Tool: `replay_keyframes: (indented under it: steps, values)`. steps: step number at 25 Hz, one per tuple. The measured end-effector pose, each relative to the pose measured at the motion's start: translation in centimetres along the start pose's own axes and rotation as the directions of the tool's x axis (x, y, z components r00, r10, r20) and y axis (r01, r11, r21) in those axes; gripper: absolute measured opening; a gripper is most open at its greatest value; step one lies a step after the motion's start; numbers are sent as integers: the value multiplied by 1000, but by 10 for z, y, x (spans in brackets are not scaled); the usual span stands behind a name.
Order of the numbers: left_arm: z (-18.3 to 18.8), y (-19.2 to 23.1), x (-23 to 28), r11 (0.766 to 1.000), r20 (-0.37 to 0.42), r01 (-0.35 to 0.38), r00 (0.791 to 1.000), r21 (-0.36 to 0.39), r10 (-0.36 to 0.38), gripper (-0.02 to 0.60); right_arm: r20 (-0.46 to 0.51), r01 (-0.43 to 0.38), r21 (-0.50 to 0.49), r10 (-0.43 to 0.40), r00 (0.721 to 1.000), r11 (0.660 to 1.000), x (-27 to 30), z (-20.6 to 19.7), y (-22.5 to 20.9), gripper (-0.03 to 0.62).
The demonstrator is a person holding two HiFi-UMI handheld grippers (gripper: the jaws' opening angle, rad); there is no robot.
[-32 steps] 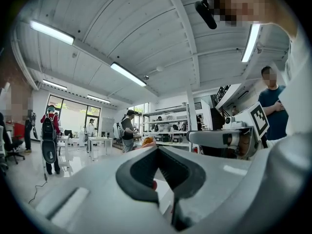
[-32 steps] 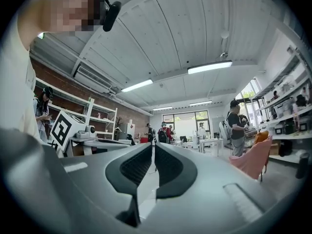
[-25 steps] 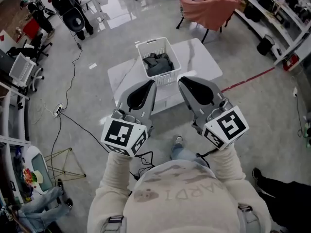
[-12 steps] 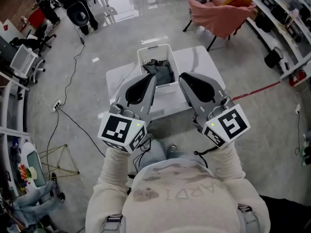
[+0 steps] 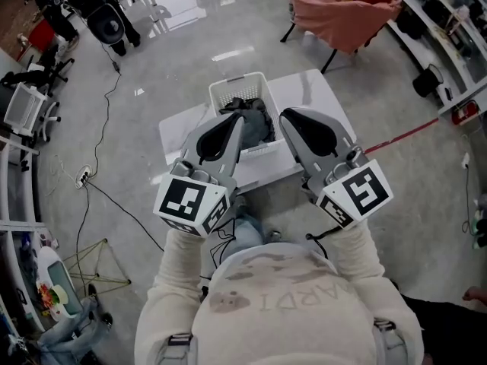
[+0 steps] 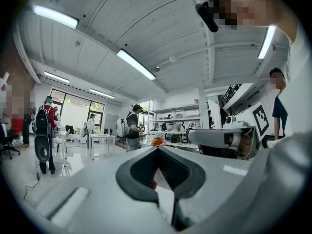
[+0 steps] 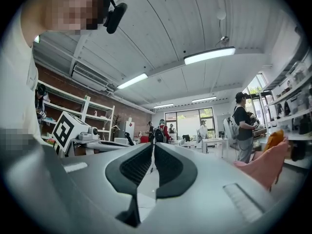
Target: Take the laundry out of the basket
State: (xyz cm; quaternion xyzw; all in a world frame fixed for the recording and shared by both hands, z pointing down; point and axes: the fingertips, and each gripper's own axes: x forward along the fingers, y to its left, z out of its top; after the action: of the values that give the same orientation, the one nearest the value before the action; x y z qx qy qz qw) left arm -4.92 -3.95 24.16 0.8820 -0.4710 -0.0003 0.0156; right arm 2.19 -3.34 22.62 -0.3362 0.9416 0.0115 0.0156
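A white slatted laundry basket (image 5: 226,90) stands on a low white table (image 5: 321,96) in the head view, with dark grey laundry (image 5: 249,111) heaped inside. My left gripper (image 5: 237,125) is held up in front of me, and its tip overlaps the basket's near left side in the picture. My right gripper (image 5: 286,119) is level with it, just right of the basket. Both point forward above the table and neither touches the laundry. In the left gripper view the left gripper (image 6: 157,148) is shut and holds nothing. The right gripper (image 7: 153,148) in its own view is likewise shut and holds nothing.
A chair draped in pink cloth (image 5: 344,12) stands beyond the table. A black cable (image 5: 112,97) runs over the floor at left to a power strip (image 5: 80,177). Red floor tape (image 5: 402,134) lies at right, with shelving behind it. Several people stand in the room in the gripper views.
The table and basket have drawn nearer to me, and the gripper tips now overlap the basket's near side. Both grippers keep the same raised, shut pose.
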Motion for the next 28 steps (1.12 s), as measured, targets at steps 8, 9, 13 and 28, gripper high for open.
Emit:
replay_keyframes:
  steps: [8,9,13,28]
  values:
    - [-1,70,52,998,-34,62,997,4,-62,2,-15,59,26,-59,998,998,76,-8,-42,46]
    - [-2,79,57,997,-37,73,997,3,-73,2,-14,69,29,-69,998,997,86,-9,-46,46]
    - [-8,105,72,992,-62,123,990,-1,-123,2,-15,121,41,-121,993,992,114,-15,-60,48]
    - [-47,121,123,981,-92,184,977,-66,-190,1,-60,180,44,-177,982,983,138,-36,-101,48]
